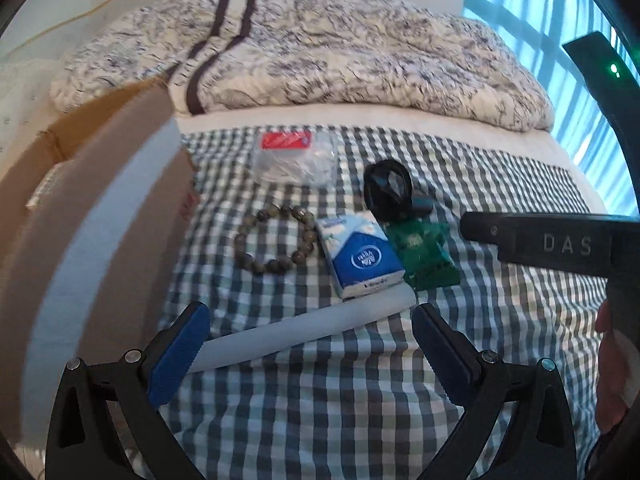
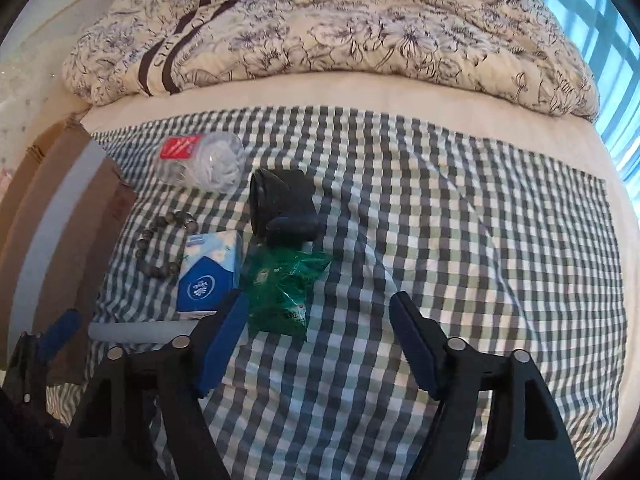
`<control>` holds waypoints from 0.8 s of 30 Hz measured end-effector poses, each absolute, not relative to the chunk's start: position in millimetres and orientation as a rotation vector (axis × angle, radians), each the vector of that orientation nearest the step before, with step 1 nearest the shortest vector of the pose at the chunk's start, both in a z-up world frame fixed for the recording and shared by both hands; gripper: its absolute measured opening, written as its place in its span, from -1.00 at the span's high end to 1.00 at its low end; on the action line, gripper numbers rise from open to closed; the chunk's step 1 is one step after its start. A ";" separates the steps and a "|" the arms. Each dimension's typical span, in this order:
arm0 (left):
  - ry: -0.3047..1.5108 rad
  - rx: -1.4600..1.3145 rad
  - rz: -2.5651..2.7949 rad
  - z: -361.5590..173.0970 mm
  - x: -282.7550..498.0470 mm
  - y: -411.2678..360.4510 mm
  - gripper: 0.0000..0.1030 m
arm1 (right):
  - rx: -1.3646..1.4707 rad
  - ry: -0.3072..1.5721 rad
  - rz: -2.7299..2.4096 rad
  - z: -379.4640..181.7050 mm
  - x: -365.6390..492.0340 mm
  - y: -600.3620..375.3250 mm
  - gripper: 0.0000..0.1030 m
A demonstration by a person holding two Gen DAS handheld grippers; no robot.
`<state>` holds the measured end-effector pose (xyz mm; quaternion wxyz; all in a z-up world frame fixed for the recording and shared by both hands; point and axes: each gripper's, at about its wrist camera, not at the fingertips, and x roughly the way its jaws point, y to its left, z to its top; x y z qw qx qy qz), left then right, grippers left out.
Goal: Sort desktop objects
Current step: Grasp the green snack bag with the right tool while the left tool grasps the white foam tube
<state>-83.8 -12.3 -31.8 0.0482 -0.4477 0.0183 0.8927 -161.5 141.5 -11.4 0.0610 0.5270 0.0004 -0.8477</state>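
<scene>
Objects: you have a cluster on the checked cloth (image 2: 440,208), left of its middle: tissue pack (image 1: 358,258), bead bracelet (image 1: 276,240), green packet (image 1: 424,254), black case (image 1: 390,190), clear bag (image 1: 296,156) and white tube (image 1: 304,330).
Left gripper (image 1: 310,354): you hold it low over the near cloth, jaws spread wide with nothing between the pads. Its left pad overlaps the tube's near end in this view; whether it touches, you cannot tell.
Right gripper (image 2: 316,344): yours hovers right of the cluster, jaws wide apart and holding nothing. Its left finger overlaps the green packet's near left corner and the tissue pack's near corner in this view.
Hand (image 1: 612,364): part of yours shows at the right edge of the left view.
Layout: tissue pack lies between bracelet and green packet, touching the tube's far end; black case is beyond the packet; clear bag, with a red label, farthest.
Surroundings: cardboard box (image 1: 100,208) with pale tape stands at the cloth's left edge; floral quilt (image 2: 340,24) is heaped beyond.
</scene>
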 end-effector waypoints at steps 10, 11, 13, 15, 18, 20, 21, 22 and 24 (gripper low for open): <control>0.002 -1.446 2.654 -72.1 -98.4 -27.5 -1.00 | 1.687 0.012 -2.535 -38.1 -180.8 136.6 -0.23; 0.007 -1.449 2.642 -75.8 -98.7 -28.4 -1.00 | 1.696 0.014 -2.532 -40.6 -183.0 135.2 -0.23; 0.015 -1.457 2.617 -81.9 -100.8 -29.1 -1.00 | 1.704 0.012 -2.526 -43.9 -187.0 132.3 -0.22; 0.029 -1.467 2.596 -86.8 -103.0 -28.6 -1.00 | 1.708 0.016 -2.526 -46.1 -190.2 128.7 -0.21; 0.056 -1.478 2.568 -92.9 -108.1 -28.9 -1.00 | 1.715 0.018 -2.523 -49.4 -194.2 123.8 -0.20; 0.066 -1.483 2.552 -96.3 -110.7 -29.8 -1.00 | 1.721 0.023 -2.520 -51.7 -196.7 121.3 -0.20; 0.071 -1.491 2.540 -98.4 -112.3 -30.1 -1.00 | 1.724 0.018 -2.516 -53.5 -197.9 120.4 -0.18; 0.079 -1.496 2.533 -99.8 -113.9 -29.7 -1.00 | 1.728 0.012 -2.511 -55.0 -199.2 119.5 -0.14; 0.101 -1.499 2.526 -100.5 -114.1 -28.0 -1.00 | 1.734 -0.004 -2.499 -58.3 -202.1 117.4 -0.05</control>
